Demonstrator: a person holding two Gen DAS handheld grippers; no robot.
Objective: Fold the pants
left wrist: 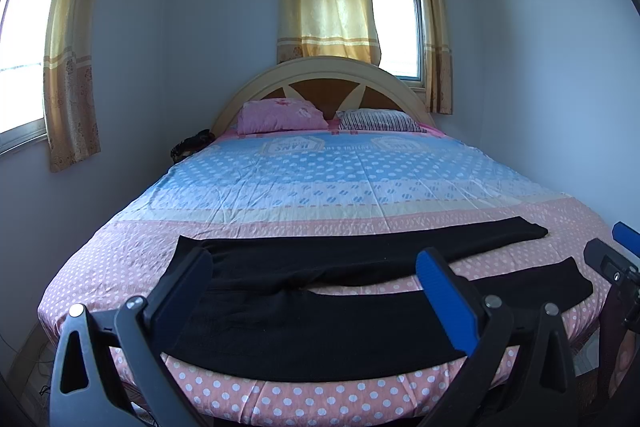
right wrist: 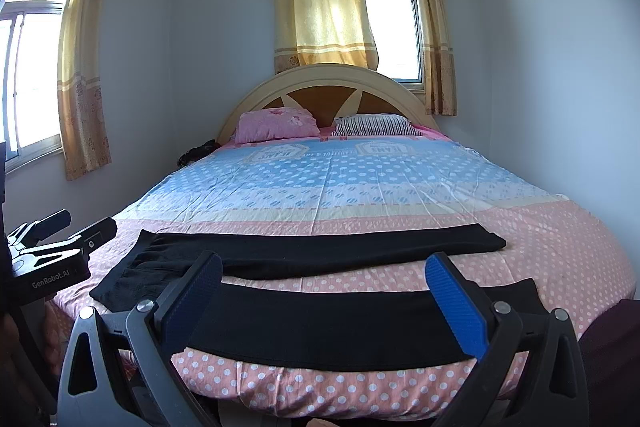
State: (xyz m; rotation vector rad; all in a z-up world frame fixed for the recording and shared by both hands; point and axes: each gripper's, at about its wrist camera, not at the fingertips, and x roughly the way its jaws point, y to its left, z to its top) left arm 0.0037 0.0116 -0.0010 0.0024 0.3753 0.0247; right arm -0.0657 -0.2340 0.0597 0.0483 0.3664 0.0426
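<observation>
Black pants [left wrist: 320, 323] lie spread flat across the foot of the bed [left wrist: 340, 171], waist to the left and both legs running right, the two legs apart. My left gripper [left wrist: 316, 267] hovers open above the waist and near leg, nothing between its fingers. The right wrist view shows the same pants [right wrist: 320, 331], with my right gripper [right wrist: 324, 267] held open over the near leg and holding nothing. The right gripper's body [left wrist: 616, 259] shows at the right edge of the left wrist view. The left gripper's body [right wrist: 60, 239] shows at the left edge of the right wrist view.
The bed carries a pink and blue dotted sheet [right wrist: 340, 179], a pink pillow [left wrist: 280, 117] and a striped pillow [left wrist: 380, 121] against an arched headboard [left wrist: 320, 71]. A dark bundle [left wrist: 188, 145] lies at the bed's far left corner. Curtained windows stand behind and left.
</observation>
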